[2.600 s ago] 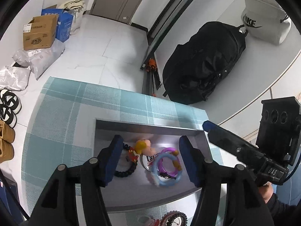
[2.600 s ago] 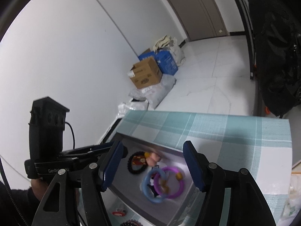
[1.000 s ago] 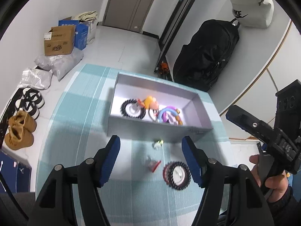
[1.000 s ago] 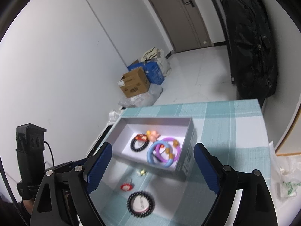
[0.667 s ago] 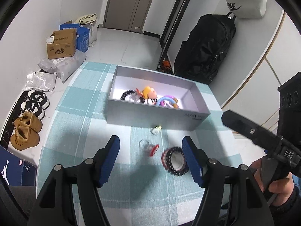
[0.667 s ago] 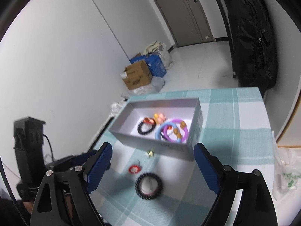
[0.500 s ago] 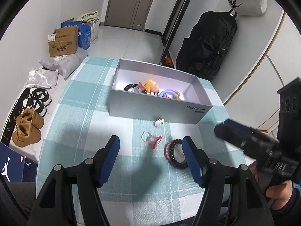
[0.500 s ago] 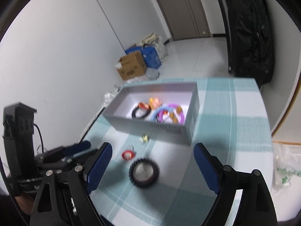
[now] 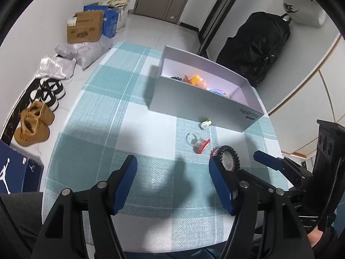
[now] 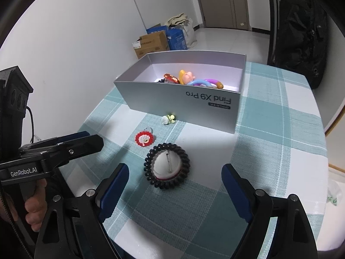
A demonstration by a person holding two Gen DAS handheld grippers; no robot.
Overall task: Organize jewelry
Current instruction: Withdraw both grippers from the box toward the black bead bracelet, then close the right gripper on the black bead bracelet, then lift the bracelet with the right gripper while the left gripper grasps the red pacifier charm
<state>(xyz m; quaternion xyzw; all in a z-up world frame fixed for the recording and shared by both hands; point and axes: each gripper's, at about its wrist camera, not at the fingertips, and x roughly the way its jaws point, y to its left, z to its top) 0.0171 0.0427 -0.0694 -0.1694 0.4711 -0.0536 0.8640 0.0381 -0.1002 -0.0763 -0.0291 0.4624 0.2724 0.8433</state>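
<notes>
A grey box (image 10: 183, 101) on the checked tablecloth holds several bracelets and charms (image 10: 194, 79). In front of it lie a small green-and-white ring (image 10: 168, 119), a red-and-white ring (image 10: 144, 139) and a black bead bracelet (image 10: 167, 165) around a white puck. My right gripper (image 10: 175, 186) is open and empty, just short of the black bracelet. My left gripper (image 9: 173, 182) is open and empty, hovering over bare cloth left of the black bracelet (image 9: 225, 158). The box (image 9: 202, 103) stands beyond it.
The checked cloth (image 9: 97, 118) covers a small table with edges close on all sides. On the floor lie shoes (image 9: 34, 125), cardboard boxes (image 9: 84, 30) and a black backpack (image 9: 258, 43). A white wall (image 10: 75, 43) runs along the left.
Both grippers have pulled back from over the box and come lower toward the near table area. The loose rings and black bracelet now lie right in front of them.
</notes>
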